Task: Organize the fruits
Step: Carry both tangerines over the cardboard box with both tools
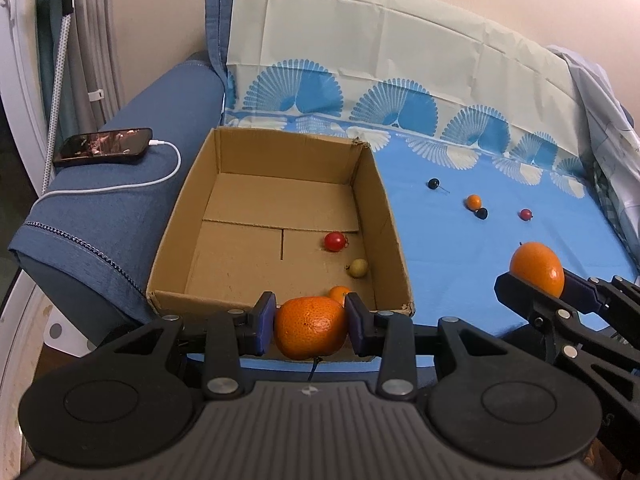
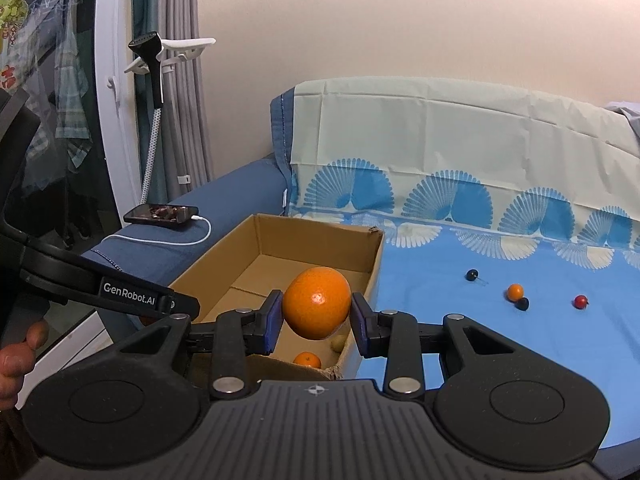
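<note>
Your right tongs [image 2: 317,326] pinch a smooth orange [image 2: 317,303] between blue pads [image 2: 273,320], held above the near end of the open cardboard box [image 2: 372,276]. Down in the box: a small orange fruit [image 2: 307,359] and a pale yellowish one [image 2: 338,343], partly hidden. Out on the blue sheet [image 2: 460,320]: two black berries [image 2: 472,275], a tiny orange fruit [image 2: 515,291] touching the nearer berry, a red fruit [image 2: 580,301] well apart. Your left tongs' arm [image 2: 120,294] crosses at left. Phone [image 2: 161,213] charging on the sofa armrest [image 2: 224,216].
</note>
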`<state>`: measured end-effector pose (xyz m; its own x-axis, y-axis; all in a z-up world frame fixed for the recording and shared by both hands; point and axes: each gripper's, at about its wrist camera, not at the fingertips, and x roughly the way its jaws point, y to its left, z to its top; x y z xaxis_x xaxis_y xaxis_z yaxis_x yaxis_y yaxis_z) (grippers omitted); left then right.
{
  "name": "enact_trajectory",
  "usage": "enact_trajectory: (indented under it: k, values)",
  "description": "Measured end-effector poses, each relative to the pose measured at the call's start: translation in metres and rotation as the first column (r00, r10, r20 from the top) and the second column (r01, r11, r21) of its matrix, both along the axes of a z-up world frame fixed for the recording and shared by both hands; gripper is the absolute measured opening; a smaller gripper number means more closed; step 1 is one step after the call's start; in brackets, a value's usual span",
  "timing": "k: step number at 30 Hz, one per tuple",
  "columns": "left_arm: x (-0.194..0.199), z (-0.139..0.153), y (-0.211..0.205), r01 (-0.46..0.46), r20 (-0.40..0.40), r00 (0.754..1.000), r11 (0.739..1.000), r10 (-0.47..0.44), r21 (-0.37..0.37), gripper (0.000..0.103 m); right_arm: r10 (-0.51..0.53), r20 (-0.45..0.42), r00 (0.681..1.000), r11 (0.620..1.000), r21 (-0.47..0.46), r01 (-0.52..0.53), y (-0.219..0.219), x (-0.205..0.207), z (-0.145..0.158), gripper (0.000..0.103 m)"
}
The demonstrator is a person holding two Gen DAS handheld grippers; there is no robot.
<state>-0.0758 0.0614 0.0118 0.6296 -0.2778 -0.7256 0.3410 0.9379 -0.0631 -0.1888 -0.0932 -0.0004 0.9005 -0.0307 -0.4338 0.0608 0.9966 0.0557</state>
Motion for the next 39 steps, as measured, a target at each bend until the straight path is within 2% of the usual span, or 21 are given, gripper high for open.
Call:
enact_trajectory:
  k: [18,26,31,39]
  values:
    - [0.031,-0.009,0.019,-0.075,-0.030,0.997,0.997,0.075,-0.021,0.042,0.028,-0.057,0.998,0.999,-0.030,-0.029,0.003,0.026,-0.008,0.037]
    - [0.070,-0.018,0.026,-0.114,-0.030,0.993,0.993,0.113,-0.016,0.042,0.053,-0.102,0.993,0.998,-0.014,-0.055,0.011,0.066,-0.019,0.037]
    - [0.103,-0.031,0.029,-0.142,-0.060,0.988,0.990,0.141,-0.007,0.042,0.071,-0.150,0.986,0.997,-0.006,-0.073,0.017,0.099,-0.035,0.037]
    - [0.144,-0.063,0.022,-0.147,-0.106,0.983,0.988,0.152,0.055,0.042,0.110,-0.222,0.969,0.994,0.005,-0.112,0.024,0.148,-0.064,0.037]
